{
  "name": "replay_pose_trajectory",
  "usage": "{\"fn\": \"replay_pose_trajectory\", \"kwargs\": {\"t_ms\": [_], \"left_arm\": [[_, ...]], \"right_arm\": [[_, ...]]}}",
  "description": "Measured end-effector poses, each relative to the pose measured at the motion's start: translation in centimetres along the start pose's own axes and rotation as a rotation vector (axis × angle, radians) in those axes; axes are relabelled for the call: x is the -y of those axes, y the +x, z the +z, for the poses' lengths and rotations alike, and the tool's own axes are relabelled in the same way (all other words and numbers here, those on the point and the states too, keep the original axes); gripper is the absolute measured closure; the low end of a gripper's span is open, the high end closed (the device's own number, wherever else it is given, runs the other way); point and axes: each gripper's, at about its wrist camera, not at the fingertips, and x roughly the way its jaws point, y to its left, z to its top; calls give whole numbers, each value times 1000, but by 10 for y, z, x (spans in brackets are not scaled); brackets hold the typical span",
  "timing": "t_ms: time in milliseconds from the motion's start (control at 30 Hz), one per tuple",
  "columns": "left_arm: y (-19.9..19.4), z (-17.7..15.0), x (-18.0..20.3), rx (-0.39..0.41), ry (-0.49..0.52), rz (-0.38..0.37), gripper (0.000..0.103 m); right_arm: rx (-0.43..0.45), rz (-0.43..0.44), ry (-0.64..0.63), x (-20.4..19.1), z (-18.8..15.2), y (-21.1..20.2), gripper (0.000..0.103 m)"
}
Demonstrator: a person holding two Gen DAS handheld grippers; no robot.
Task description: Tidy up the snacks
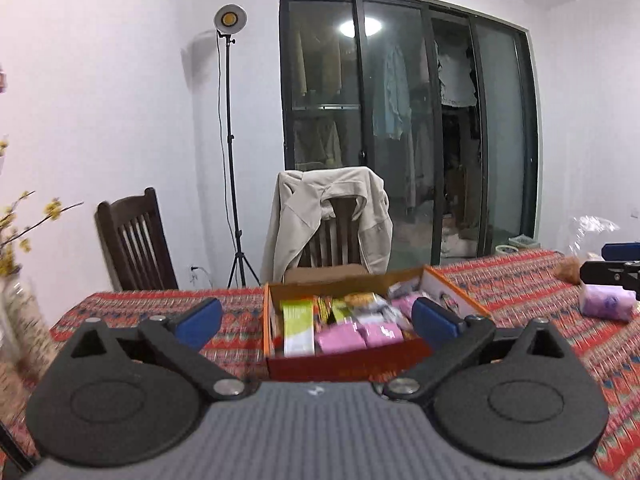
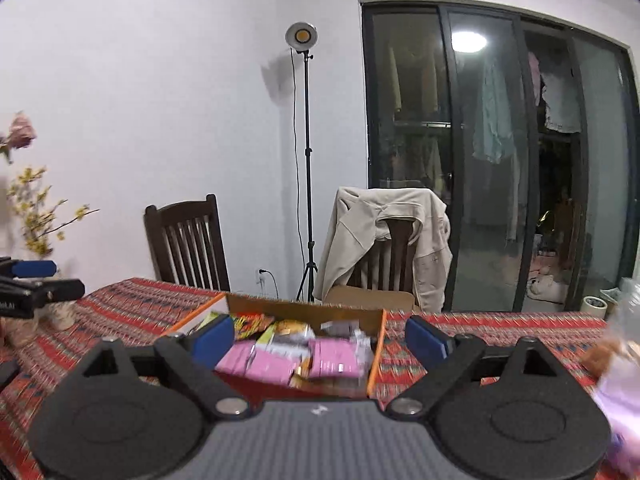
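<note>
Tablecloth (image 1: 520, 280) blurred, snack box (image 1: 344, 364) half-hidden

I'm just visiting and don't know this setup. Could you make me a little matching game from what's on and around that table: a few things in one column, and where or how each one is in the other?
Things:
1. beige jacket
2. pink packets
3. studio lamp
4. left gripper

Places or states:
A. lying inside the orange cardboard box
B. on a tall tripod stand by the white wall
C. jaws wide open, nothing between them
D. draped over the back of a wooden chair

Pairs: 1-D, 2-A, 3-B, 4-C
</note>
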Motion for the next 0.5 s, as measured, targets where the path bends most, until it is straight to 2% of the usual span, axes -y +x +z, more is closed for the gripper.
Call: {"fn": "replay_pose_trajectory", "kwargs": {"t_ms": [133,300,500], "left_arm": [[-56,-23,8,17,-38,-8,0],[-122,-60,23,52,-43,42,0],[-168,-111,42,28,-53,24,0]], "right_arm": [[-2,-4,33,-15,-32,-48,11],[-5,-21,32,-41,-73,-100,10],[-43,-23,-4,-72,-127,-151,10]]}}
